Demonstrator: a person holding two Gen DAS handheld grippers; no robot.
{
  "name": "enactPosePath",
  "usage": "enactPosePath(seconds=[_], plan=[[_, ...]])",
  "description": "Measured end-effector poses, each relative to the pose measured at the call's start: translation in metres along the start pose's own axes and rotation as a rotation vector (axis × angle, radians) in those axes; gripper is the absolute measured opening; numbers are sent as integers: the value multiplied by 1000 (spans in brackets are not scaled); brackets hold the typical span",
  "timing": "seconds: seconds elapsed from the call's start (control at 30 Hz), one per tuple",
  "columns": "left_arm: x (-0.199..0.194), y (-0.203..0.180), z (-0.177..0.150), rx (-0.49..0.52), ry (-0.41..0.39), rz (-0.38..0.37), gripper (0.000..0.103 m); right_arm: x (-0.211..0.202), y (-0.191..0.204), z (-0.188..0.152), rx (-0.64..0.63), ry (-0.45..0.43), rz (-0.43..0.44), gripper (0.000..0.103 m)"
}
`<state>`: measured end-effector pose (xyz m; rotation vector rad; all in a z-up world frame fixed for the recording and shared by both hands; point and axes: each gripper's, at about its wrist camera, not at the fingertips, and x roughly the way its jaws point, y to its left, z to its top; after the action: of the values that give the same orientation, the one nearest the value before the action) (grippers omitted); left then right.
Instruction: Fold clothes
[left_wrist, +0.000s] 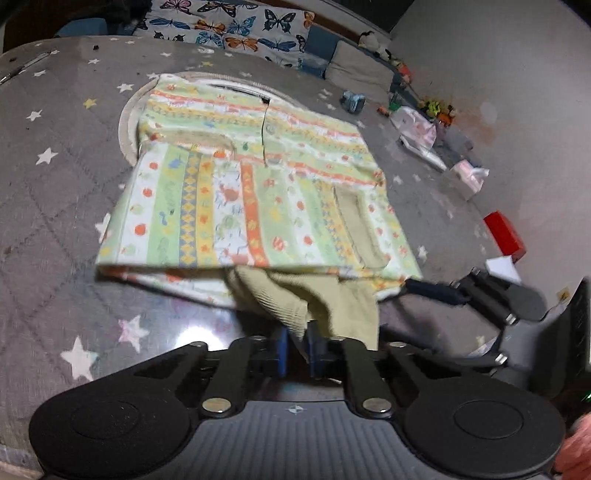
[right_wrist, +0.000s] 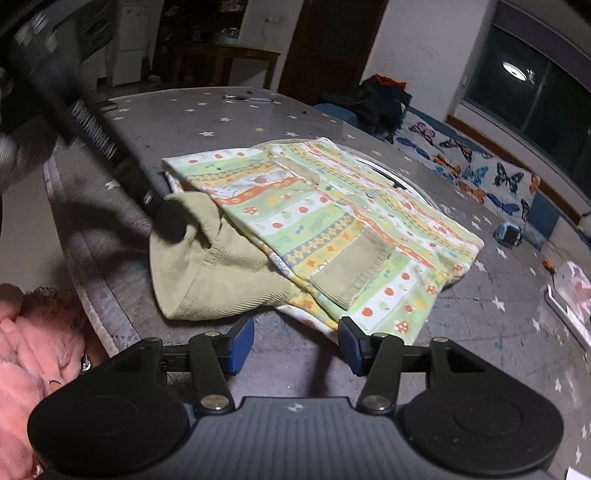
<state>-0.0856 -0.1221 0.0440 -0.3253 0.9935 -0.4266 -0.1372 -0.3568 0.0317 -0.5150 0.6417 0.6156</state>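
Observation:
A child's garment (left_wrist: 236, 206) (right_wrist: 325, 218) with green, orange and yellow patterned stripes lies folded on the grey star-print table (left_wrist: 55, 206) (right_wrist: 480, 332). Its khaki ribbed part (left_wrist: 306, 295) (right_wrist: 221, 273) sticks out from under the near edge. My left gripper (left_wrist: 297, 345) (right_wrist: 170, 221) is shut on this khaki part, with the cloth pinched between its blue pads. At the garment's near corner my right gripper (right_wrist: 295, 345) (left_wrist: 436, 290) stands open just above the table, nothing between its fingers. A khaki cuff (right_wrist: 351, 273) lies on top of the fold.
A butterfly-print cushion (left_wrist: 236, 29) (right_wrist: 480, 173) lies beyond the table. A red box (left_wrist: 504, 232), tissues (left_wrist: 469, 173), a blue toy (left_wrist: 352, 101) (right_wrist: 509, 232) and small toys sit along the right side. A pen (right_wrist: 247, 98) lies at the far edge. A pink fluffy sleeve (right_wrist: 22, 332) is close by.

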Motion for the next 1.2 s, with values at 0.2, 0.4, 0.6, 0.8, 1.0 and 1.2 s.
enactPosePath(seconds=[0.2,0.4,0.6,0.8,1.0,1.2], plan=[[-16,0,36,-43,-70,-76,9,3,0,1,-23,-27,0,59],[-14,-1,65,-51,-90,-117,9,15,-1,14,-30,-79,-1,57],[-13,5,65,-26,-80,-117,9,32,-10,31,31,-104,44,25],[-33,12,41,83,-137,-49,48,30,-36,42,178,-109,111,15],[-41,8,7,297,-221,111,58,30,-54,54,266,-116,143,15],[-23,-2,-17,539,-269,287,67,30,-61,63,291,-114,138,15]])
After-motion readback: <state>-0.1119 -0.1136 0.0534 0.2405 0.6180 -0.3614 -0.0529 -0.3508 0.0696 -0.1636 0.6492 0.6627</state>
